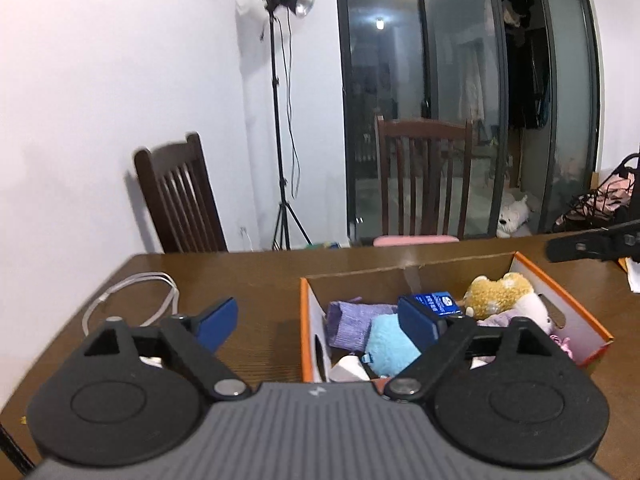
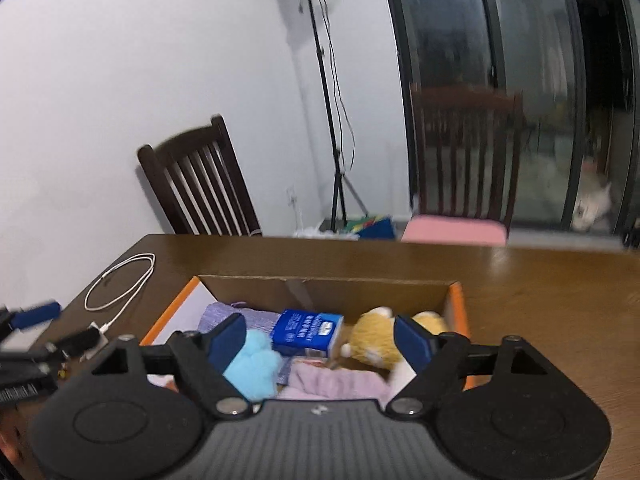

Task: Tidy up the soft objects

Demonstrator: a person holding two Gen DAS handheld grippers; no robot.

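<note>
An orange-edged cardboard box [image 1: 560, 300] [image 2: 456, 300] stands on the brown table. In it lie a tan plush toy [image 1: 496, 292] [image 2: 376, 336], a light blue plush [image 1: 388, 344] [image 2: 252, 364], a purple knitted cloth [image 1: 352, 320] [image 2: 228, 316], a blue packet [image 1: 438, 302] [image 2: 306, 332] and a pink cloth [image 2: 340, 384]. My left gripper [image 1: 316, 322] is open and empty over the box's left wall. My right gripper [image 2: 320, 340] is open and empty just above the box's contents.
A white cable [image 1: 132, 296] [image 2: 120, 284] lies looped on the table's left part. Two dark wooden chairs [image 1: 180, 196] [image 1: 424, 176] stand behind the table, one with a pink cushion [image 2: 456, 230]. A light stand [image 1: 280, 120] is by the wall. The left gripper's fingertips [image 2: 36, 316] show at the right wrist view's left edge.
</note>
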